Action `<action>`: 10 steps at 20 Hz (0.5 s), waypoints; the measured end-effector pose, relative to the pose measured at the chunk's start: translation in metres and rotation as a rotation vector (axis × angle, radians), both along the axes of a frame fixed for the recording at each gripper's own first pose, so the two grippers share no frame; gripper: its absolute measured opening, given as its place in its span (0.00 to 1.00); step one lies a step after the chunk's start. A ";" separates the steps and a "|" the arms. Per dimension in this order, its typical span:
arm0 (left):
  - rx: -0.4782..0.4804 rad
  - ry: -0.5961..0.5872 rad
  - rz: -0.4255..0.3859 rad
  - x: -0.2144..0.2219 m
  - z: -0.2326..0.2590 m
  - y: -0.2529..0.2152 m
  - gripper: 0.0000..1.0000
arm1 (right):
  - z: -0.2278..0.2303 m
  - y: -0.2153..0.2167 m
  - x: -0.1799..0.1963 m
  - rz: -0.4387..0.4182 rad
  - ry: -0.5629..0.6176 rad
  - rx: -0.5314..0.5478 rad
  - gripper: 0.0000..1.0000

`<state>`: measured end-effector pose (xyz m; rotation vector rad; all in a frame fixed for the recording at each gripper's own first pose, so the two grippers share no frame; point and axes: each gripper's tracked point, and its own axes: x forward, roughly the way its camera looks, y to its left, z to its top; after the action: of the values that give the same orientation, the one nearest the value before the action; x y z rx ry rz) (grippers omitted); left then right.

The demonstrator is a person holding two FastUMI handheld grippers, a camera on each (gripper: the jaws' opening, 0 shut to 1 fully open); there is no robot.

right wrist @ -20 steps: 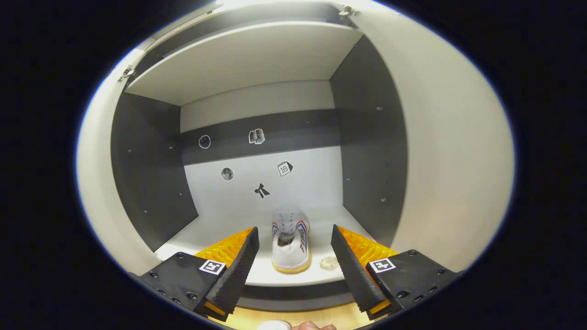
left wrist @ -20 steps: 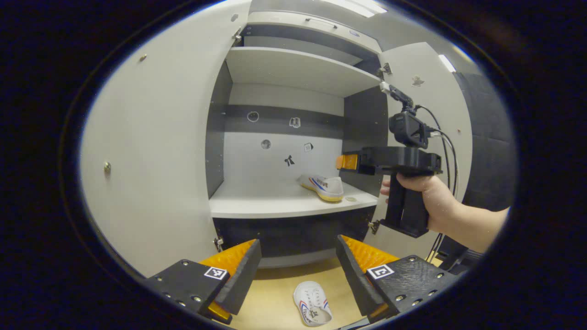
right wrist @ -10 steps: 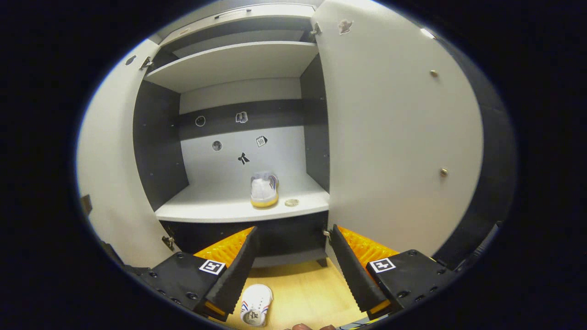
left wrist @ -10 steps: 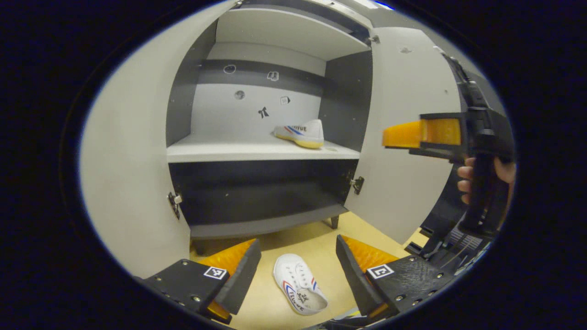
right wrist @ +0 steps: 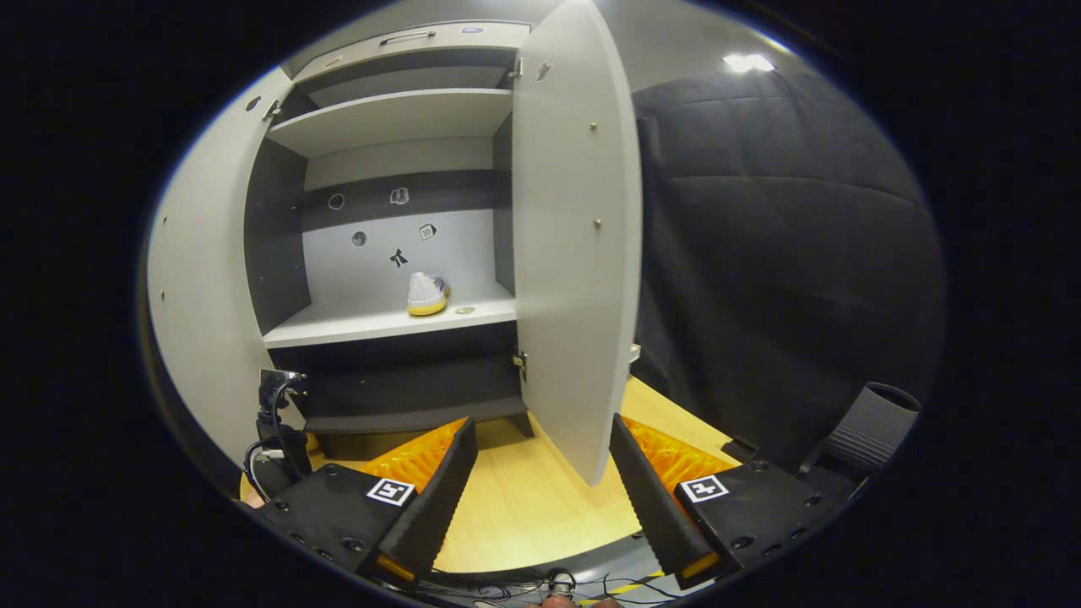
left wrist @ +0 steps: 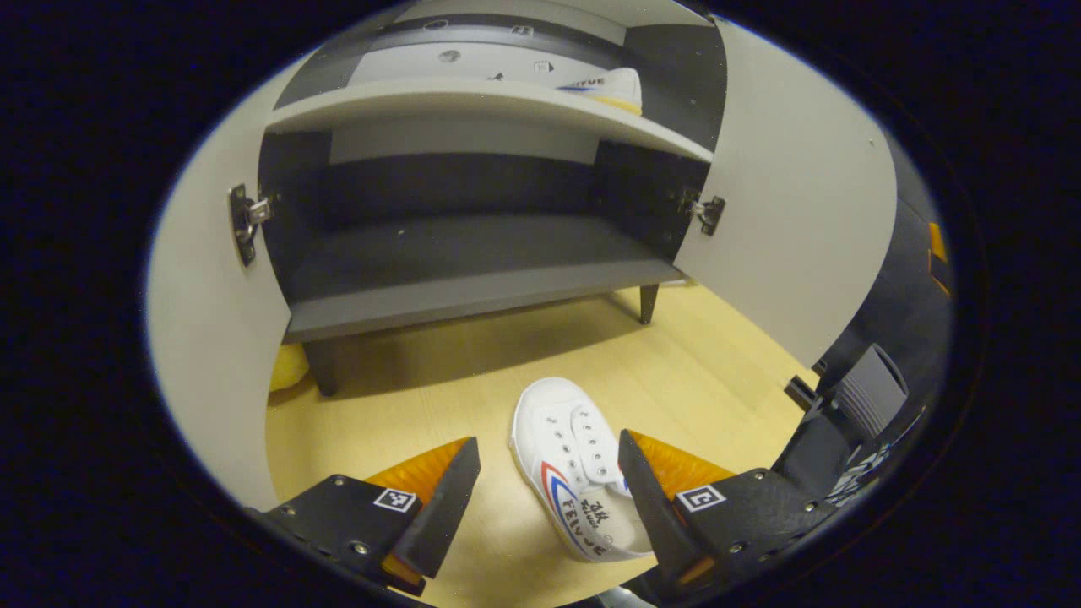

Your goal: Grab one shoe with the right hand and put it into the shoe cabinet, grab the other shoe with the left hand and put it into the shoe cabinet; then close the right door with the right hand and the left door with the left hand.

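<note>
On the wooden floor before the shoe cabinet [left wrist: 473, 287] lies the second shoe [left wrist: 574, 464], between the wide-spread left tongs [left wrist: 545, 498], nearer the right finger. Its mate [right wrist: 426, 294] sits on the middle shelf. The right tongs [right wrist: 540, 490] hang wide, empty. An off-centre pinch on the soft upper could let the shoe twist or drop.

in the left gripper view one shoe [left wrist: 574, 460] lies on the floor [left wrist: 405, 388] at 6 o'clock — in front of the cabinet [left wrist: 473, 279]. the other shoe [left wrist: 604, 84] sits on the shelf [left wrist: 473, 97] at 12 o'clock, between the open doors — left door [left wrist: 211, 321] at 9, right door [left wrist: 785, 211] at 3.
</note>
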<state>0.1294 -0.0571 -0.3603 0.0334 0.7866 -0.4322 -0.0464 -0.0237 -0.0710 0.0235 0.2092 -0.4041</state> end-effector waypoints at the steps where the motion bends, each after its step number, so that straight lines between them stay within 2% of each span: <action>1: 0.012 0.025 -0.007 -0.001 -0.012 0.001 0.95 | -0.005 -0.006 -0.012 -0.034 0.015 0.001 0.98; 7: 0.040 0.179 -0.017 -0.015 -0.060 -0.002 0.94 | -0.040 -0.026 -0.063 -0.157 0.113 0.044 0.99; 10: 0.046 0.202 -0.023 -0.017 -0.069 -0.006 1.00 | -0.052 -0.041 -0.084 -0.211 0.146 0.076 0.99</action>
<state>0.1122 -0.0628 -0.4288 0.0419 0.9962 -0.4436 -0.1300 -0.0646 -0.1229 0.0920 0.3675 -0.6091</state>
